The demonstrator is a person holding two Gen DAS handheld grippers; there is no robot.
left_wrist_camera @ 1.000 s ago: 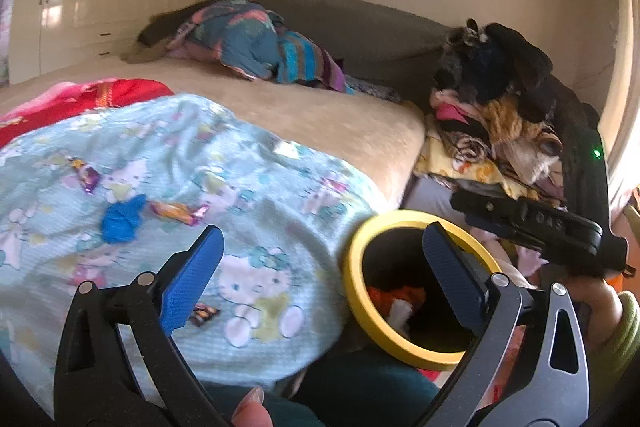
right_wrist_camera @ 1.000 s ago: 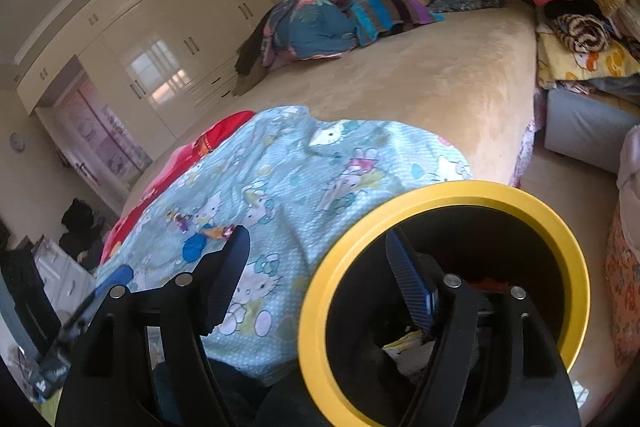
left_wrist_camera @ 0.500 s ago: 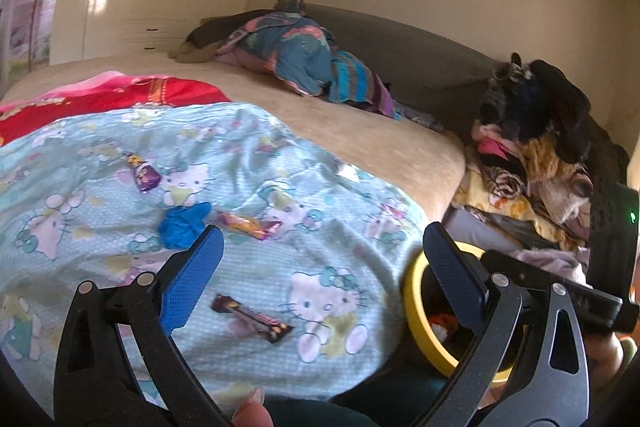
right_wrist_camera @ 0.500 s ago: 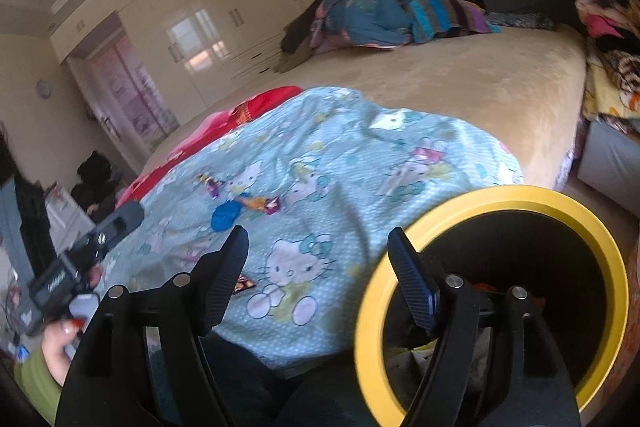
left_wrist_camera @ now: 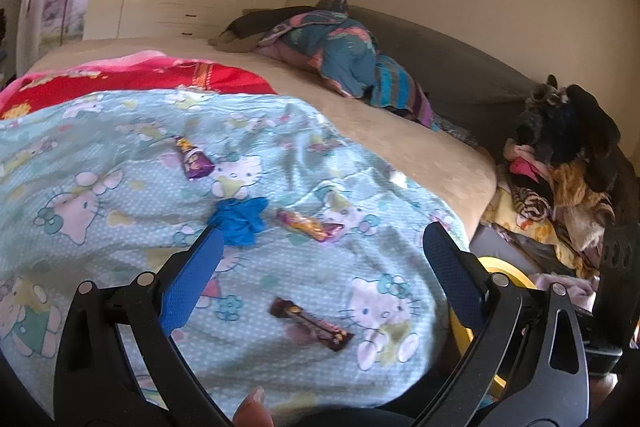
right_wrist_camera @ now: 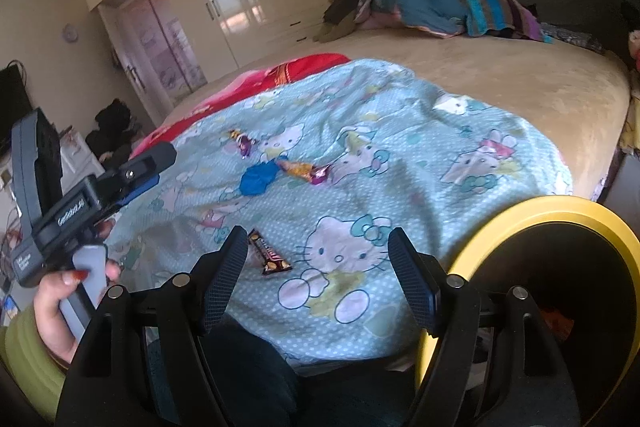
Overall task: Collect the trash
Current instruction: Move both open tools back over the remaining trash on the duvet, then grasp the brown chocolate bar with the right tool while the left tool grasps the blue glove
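A: So, what lies on the bed [left_wrist_camera: 420,151]?

B: A pale blue cartoon-cat blanket [left_wrist_camera: 120,195] covers its near end, and the litter sits on that. From the left wrist camera: a purple wrapper [left_wrist_camera: 193,159] furthest off, a crumpled blue scrap [left_wrist_camera: 240,221] nearer, an orange and purple wrapper [left_wrist_camera: 308,225] just beside the scrap, and a dark brown wrapper [left_wrist_camera: 312,323] nearest the camera. The left gripper [left_wrist_camera: 318,253] hangs above the blanket with its blue fingers [left_wrist_camera: 192,275] wide apart and nothing between them.

A: Does the right wrist camera add anything?

B: Yes. It shows the left gripper from outside, at the picture's left edge, held in a hand [right_wrist_camera: 60,307] with red nails and a green sleeve. It also shows far more of the yellow-rimmed bin [right_wrist_camera: 512,223], low at the right beside the bed; the left view catches only a sliver of the rim. The right gripper [right_wrist_camera: 316,259] has its fingers well apart too, empty, with the dark brown wrapper lying just beside the left fingertip in the picture.

A: And what does only the left view give?

B: A heap of clothes [left_wrist_camera: 560,187] piled to the right of the bed.
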